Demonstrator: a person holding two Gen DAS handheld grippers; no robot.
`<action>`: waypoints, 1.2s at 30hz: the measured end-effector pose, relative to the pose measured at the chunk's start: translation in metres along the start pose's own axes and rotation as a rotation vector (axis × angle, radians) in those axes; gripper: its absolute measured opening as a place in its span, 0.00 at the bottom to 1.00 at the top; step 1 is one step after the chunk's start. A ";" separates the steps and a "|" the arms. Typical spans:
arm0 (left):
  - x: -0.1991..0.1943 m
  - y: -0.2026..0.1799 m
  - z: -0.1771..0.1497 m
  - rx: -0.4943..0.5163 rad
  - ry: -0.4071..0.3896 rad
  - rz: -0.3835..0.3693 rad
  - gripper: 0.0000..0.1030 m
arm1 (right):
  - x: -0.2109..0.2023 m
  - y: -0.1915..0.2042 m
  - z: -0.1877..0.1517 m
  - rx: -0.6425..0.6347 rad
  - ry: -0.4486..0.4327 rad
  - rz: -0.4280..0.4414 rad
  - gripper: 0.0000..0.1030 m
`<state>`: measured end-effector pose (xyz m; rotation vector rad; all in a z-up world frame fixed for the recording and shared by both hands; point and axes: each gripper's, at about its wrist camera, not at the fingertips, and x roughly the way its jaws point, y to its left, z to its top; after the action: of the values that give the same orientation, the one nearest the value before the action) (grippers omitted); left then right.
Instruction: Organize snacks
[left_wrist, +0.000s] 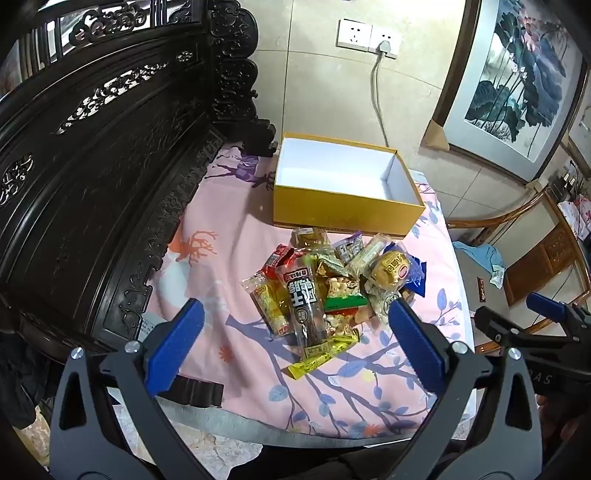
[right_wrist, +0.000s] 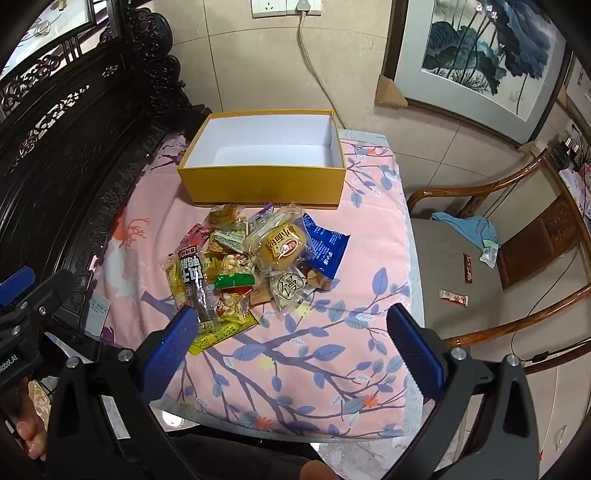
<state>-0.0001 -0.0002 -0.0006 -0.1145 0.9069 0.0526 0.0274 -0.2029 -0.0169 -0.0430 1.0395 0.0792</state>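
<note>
snacks (left_wrist: 325, 291) heaped, crinkly, many-coloured wrappers

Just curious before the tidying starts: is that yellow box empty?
Empty. The yellow box has no lid, and only its bare white inside shows.

Snack packets at the bottom of the snack pile (right_wrist: 251, 266) are mostly covered by those on top, their small print unreadable, and the framed painting (left_wrist: 517, 74) is cut off by the picture's edge.
</note>
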 end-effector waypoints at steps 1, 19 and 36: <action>0.000 0.000 0.000 -0.003 0.001 -0.002 0.98 | 0.000 0.000 0.000 -0.001 0.000 -0.002 0.99; 0.001 0.001 -0.002 -0.001 0.008 -0.002 0.98 | -0.001 0.000 0.000 0.007 0.004 0.011 0.99; 0.001 0.001 -0.009 0.003 0.009 -0.007 0.98 | -0.006 -0.001 -0.003 0.018 0.000 0.006 0.99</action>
<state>-0.0065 0.0001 -0.0072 -0.1154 0.9155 0.0439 0.0217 -0.2045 -0.0131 -0.0231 1.0403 0.0751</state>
